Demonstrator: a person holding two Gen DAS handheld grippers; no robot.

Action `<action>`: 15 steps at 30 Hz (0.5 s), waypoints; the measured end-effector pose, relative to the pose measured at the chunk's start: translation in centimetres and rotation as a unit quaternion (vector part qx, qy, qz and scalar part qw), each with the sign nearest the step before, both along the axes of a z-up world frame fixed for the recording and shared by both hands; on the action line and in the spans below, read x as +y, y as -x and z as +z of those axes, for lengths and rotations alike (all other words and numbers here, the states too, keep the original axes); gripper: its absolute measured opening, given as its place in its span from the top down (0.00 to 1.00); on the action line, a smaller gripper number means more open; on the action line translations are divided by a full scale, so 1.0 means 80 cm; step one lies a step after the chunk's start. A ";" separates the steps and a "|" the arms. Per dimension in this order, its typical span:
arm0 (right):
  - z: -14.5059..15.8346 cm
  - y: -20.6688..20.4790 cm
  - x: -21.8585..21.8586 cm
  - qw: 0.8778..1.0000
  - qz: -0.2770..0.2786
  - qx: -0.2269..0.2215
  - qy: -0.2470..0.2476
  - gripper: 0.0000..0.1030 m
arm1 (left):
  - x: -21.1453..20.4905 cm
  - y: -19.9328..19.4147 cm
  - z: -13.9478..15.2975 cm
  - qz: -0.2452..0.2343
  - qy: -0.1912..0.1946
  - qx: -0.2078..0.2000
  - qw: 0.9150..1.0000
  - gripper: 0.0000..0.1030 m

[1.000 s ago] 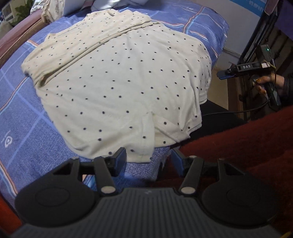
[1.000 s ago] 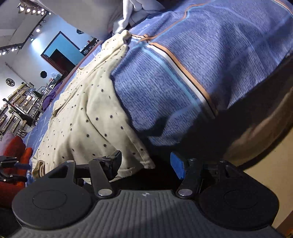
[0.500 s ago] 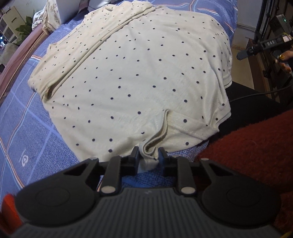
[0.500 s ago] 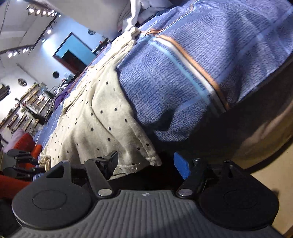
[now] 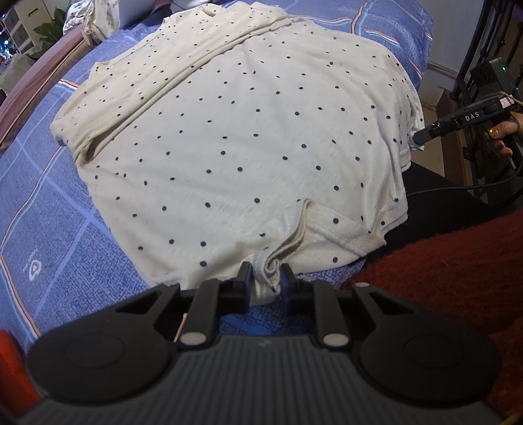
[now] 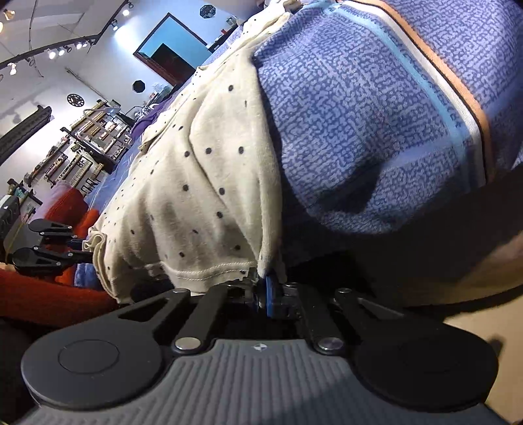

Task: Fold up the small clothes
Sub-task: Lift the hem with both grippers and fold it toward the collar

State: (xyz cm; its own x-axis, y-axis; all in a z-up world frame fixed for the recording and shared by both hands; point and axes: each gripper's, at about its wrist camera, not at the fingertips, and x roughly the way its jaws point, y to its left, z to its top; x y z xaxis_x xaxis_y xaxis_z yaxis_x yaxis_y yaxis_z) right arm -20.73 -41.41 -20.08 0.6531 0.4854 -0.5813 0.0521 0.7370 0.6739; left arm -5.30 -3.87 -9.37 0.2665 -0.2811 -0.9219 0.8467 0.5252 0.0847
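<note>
A cream shirt with dark dots (image 5: 245, 137) lies spread on the blue bed cover (image 5: 49, 229), one side folded inward along its far left. My left gripper (image 5: 265, 274) is at the near hem, its jaws closing on a bunched fold of cloth that the pads press. In the right wrist view the shirt (image 6: 202, 196) hangs over the bed's edge, and my right gripper (image 6: 261, 284) is closing, pinched on its lower hem corner. The right gripper (image 5: 421, 139) also shows at the shirt's right edge, held by a hand (image 5: 503, 134).
A dark red fuzzy cloth (image 5: 441, 278) lies at the near right of the bed. A wooden bed rail (image 5: 36, 88) runs along the far left, with piled laundry (image 5: 98, 16) beyond it. Floor and a dark stand (image 5: 474, 65) are at the right.
The left jaws came together on the near hem fold. The right jaws went from wide open to pinched on the hem corner. Both cameras now sit closer to the shirt.
</note>
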 end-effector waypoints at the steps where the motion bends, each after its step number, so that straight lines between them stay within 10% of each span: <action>1: 0.007 0.009 0.000 1.000 -0.008 0.000 -0.009 0.93 | 0.005 -0.002 0.004 0.006 0.008 0.003 1.000 0.84; 7: 0.067 0.050 -0.016 0.988 -0.077 -0.059 -0.119 0.93 | 0.037 -0.031 0.032 0.056 0.082 0.049 0.994 0.90; 11: 0.098 0.033 -0.014 0.985 -0.067 -0.084 -0.134 0.93 | 0.029 -0.031 0.021 0.027 0.058 0.065 0.996 0.88; 15: 0.093 0.015 -0.006 0.992 -0.042 -0.049 -0.105 0.93 | 0.020 -0.003 0.000 0.007 0.039 0.029 0.999 0.42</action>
State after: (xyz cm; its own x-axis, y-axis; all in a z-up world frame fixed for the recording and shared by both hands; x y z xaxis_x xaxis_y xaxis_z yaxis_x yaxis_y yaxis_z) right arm -21.91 -41.92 -12.61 0.7453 0.5303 -0.4042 0.0340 0.5753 0.8172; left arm -5.06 -2.30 -9.34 0.2184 -0.3492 -0.9112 0.8419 0.5396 -0.0050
